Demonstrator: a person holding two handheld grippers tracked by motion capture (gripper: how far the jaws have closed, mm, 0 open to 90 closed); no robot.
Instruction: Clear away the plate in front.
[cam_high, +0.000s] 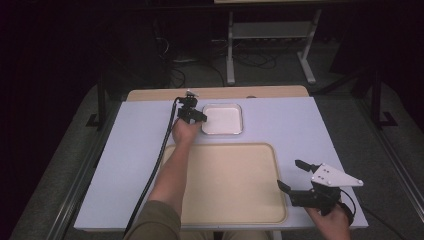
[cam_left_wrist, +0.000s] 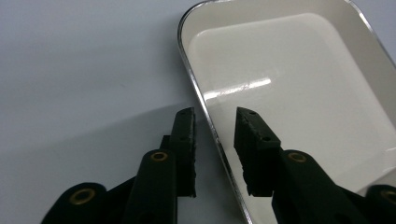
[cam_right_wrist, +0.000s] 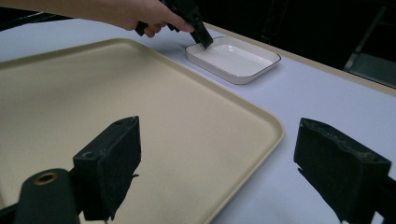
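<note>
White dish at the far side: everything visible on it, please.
The white dish is a shallow rectangular tray with rounded corners and a thin dark, shiny rim, glossy like enamel, and empty. It lies flat on the pale table, just beyond the beige tray, apart from it. The left gripper is open, jaws straddling its rim; contact unclear.

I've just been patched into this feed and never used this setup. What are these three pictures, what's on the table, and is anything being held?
There is no robot arm: a person holds hand-held tongs in each hand. The high view looks down on the table. The other two come from cameras riding on each set of tongs, looking along their black jaws.

On the table lie a large beige tray and, beyond it, a small white dish with a dark rim.

The left tongs are open, jaws straddling the dish's near rim, one inside, one outside, not yet closed on it. The right tongs are wide open over the tray's right corner, holding nothing.
</note>
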